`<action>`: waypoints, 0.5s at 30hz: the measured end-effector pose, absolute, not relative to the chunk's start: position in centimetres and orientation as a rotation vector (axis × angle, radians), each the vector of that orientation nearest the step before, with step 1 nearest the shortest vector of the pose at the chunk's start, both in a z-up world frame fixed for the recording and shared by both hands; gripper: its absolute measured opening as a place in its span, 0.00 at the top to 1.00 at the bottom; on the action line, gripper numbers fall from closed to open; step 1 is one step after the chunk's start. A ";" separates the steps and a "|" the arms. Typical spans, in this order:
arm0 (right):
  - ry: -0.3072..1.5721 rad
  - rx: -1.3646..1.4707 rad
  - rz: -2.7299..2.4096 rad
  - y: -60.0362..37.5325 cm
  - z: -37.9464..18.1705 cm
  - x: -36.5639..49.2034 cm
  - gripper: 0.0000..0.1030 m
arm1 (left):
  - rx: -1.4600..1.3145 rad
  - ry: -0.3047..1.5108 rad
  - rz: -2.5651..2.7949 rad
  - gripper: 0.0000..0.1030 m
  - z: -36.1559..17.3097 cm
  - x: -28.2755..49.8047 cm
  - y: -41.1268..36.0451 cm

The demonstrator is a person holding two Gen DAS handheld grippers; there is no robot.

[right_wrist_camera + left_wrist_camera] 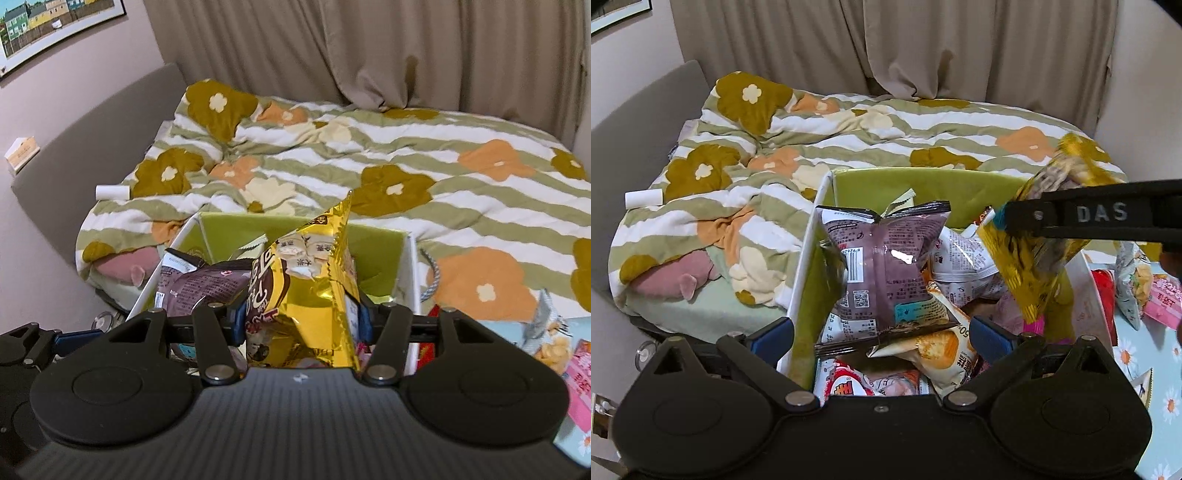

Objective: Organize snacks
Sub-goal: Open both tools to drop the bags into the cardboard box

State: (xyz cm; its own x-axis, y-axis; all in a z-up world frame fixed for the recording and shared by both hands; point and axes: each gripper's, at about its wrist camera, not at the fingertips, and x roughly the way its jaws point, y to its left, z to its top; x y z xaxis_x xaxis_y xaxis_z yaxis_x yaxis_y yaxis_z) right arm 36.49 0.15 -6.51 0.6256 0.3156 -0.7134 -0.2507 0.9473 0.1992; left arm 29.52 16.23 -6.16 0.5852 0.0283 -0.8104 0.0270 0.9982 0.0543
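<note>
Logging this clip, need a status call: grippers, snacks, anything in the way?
Left gripper open over box, purple bag loose between fingers. Right gripper shut on gold bag above box. Box piled with snacks, little room.

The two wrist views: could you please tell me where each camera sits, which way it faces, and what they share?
Left wrist: on the left gripper, facing the bed over the green box; its open blue fingers flank a purple bag.
Right wrist: on the right gripper, also bedward; its fingers pinch a gold bag.
Shared: box, purple bag, gold bag, floral duvet; each view shows the other gripper.
</note>
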 end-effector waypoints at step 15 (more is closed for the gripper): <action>0.809 0.132 0.328 -0.7 -6.5 35.9 0.00 | 0.050 0.959 0.023 0.01 -6.3 29.6 16.6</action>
State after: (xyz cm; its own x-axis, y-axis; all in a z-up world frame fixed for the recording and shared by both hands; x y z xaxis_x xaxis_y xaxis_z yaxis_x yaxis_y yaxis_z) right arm 35.94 -0.66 -6.49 0.6430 0.3374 -0.6876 -0.2371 0.9413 0.2401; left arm 29.62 16.62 -6.33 0.5742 0.0418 -0.8176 0.0026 0.9986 0.0528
